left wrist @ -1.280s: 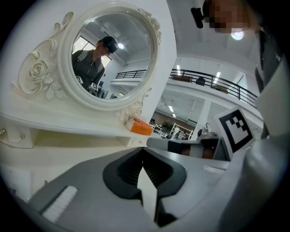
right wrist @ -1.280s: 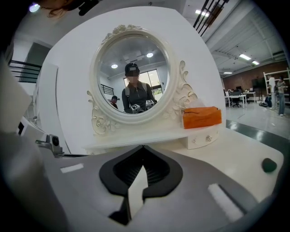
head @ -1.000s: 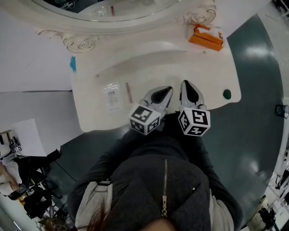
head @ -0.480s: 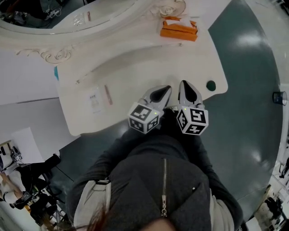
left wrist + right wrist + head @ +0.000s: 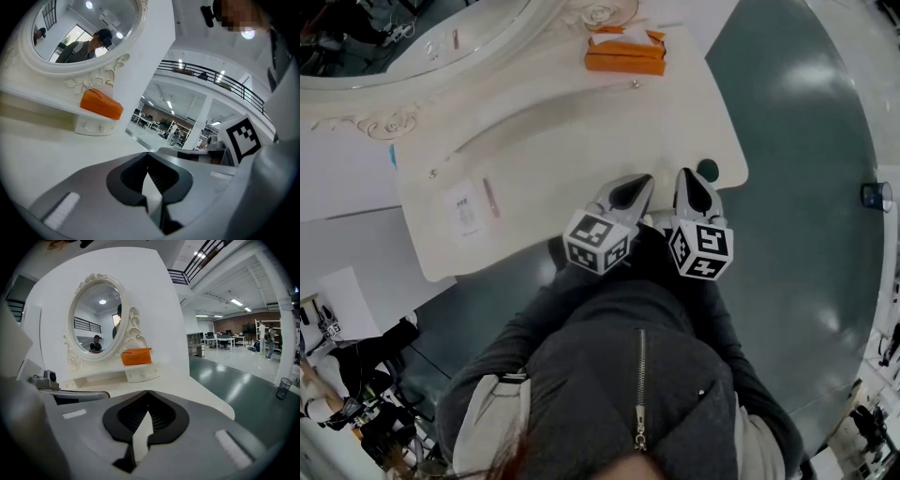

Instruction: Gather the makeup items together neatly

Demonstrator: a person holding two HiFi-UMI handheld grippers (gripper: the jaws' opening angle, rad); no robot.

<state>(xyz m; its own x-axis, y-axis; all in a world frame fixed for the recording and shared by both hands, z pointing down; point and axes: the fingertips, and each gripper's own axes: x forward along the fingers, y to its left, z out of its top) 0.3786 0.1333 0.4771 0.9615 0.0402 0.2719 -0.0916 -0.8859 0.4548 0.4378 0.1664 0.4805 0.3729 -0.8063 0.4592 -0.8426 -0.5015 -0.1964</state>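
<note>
Left of the left gripper (image 5: 630, 190), well apart from it on the smooth white table (image 5: 581, 141), lie a slim pink pencil (image 5: 490, 198) and, just beside it, a flat rectangular packet (image 5: 464, 208). The pencil's long axis runs roughly front to back. The left gripper is the nearer tool; the right gripper (image 5: 694, 190) is just to its right. Both grippers have their jaws closed on nothing. Further right, a small dark green round item (image 5: 707, 170) sits at the table edge.
</note>
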